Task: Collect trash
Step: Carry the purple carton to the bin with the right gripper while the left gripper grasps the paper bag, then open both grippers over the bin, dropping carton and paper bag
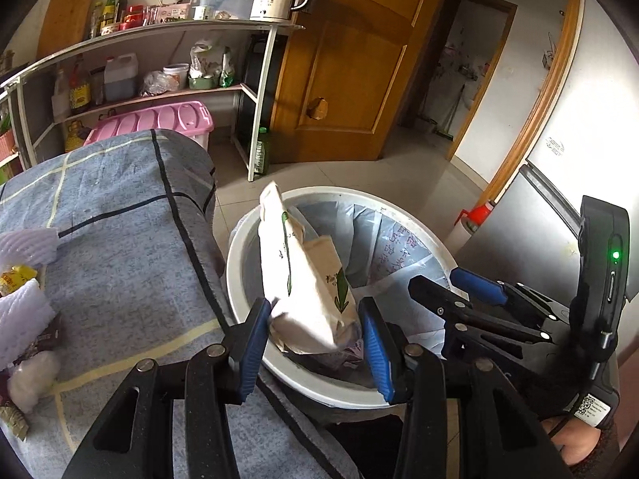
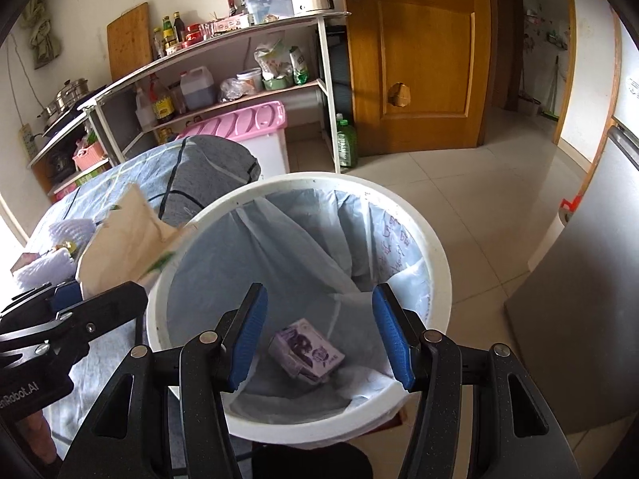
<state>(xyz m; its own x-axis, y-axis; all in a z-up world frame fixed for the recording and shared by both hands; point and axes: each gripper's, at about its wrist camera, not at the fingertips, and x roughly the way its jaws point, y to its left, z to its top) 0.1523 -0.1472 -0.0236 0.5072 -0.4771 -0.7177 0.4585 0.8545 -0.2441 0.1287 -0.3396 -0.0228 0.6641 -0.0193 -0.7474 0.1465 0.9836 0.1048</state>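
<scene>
A white trash bin lined with a pale blue bag stands on the floor beside the cloth-covered table. My left gripper is open over the bin's near rim; a beige paper bag with green print hangs between and just beyond its fingers, blurred, above the bin. In the right wrist view the same bag is at the bin's left rim. My right gripper is open and empty over the bin. A purple carton lies at the bin's bottom.
More trash lies on the table's left: white foam nets, a yellow wrapper, a cotton wad. Behind stand a shelf rack, a pink-lidded box, a green bottle, a wooden door. A grey fridge is at right.
</scene>
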